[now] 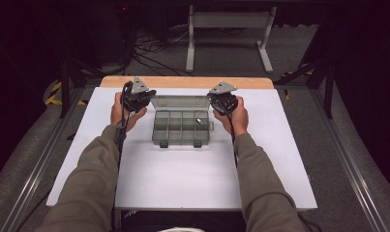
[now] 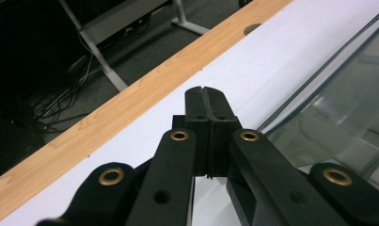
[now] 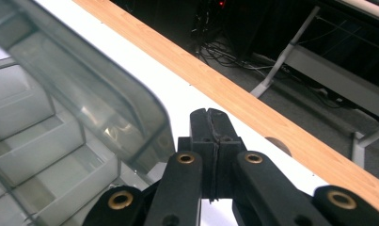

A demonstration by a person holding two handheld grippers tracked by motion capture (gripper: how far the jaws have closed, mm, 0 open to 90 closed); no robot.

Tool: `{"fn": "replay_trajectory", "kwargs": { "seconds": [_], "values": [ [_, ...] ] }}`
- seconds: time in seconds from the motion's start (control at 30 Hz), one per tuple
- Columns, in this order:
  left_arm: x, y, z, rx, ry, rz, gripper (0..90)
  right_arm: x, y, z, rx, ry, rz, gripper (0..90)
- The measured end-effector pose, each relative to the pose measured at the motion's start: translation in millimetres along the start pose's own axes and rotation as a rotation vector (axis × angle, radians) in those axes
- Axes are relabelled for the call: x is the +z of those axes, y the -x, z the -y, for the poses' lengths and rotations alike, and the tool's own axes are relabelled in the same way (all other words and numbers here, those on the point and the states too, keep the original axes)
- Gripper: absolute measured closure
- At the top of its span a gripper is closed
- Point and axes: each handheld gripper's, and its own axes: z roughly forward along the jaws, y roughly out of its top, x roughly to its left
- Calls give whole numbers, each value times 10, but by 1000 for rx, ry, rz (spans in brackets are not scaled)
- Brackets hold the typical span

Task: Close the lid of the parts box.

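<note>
Landmark: the organizer box [image 1: 182,126], mid-desk, lid [image 1: 179,101] standing open at its far edge.

Near side of the box: two dark latches [image 1: 163,144] hang loose on the front wall. White desk [image 1: 183,179] surface bare toward me, smooth and matte.

Inside the box: a grid of shallow compartments, translucent smoky-grey plastic, thin straight dividers. One small shiny item [image 1: 199,121] lies in a compartment at the right end; too small to identify.

At the box's far-left corner: my left hand-held gripper [image 2: 207,96], jaws clenched together on nothing, tips just beside the lid's edge, over white desk. At the far-right corner: my right hand-held gripper [image 3: 210,120], likewise pressed closed and empty, just beside the lid's rounded corner. The lid is clear, glossy, with a raised rim.

Judgement: opening is done. With both tips flanking the lid, closing it looks like the work in hand; the lid is not yet tipped forward, and the latches remain to be snapped.

Beyond the box: a light wooden strip [image 1: 183,81] along the desk's far edge, then dark floor with cables.
</note>
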Motion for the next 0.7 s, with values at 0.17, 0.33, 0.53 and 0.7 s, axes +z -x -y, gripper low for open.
{"fn": "replay_trajectory", "kwargs": {
  "seconds": [0.17,0.33,0.53,0.7],
  "values": [
    [-27,16,35,22,-2,0,896,-20,-20,14,-8,4,-6,900],
    [-45,51,61,29,3,2,896,-41,-45,30,-5,-1,-5,900],
    [-68,94,78,47,5,-16,896,-69,-56,54,-2,-11,-11,900],
    [-72,102,93,34,15,-15,895,-96,-72,91,2,-4,-15,900]
  ]
}}
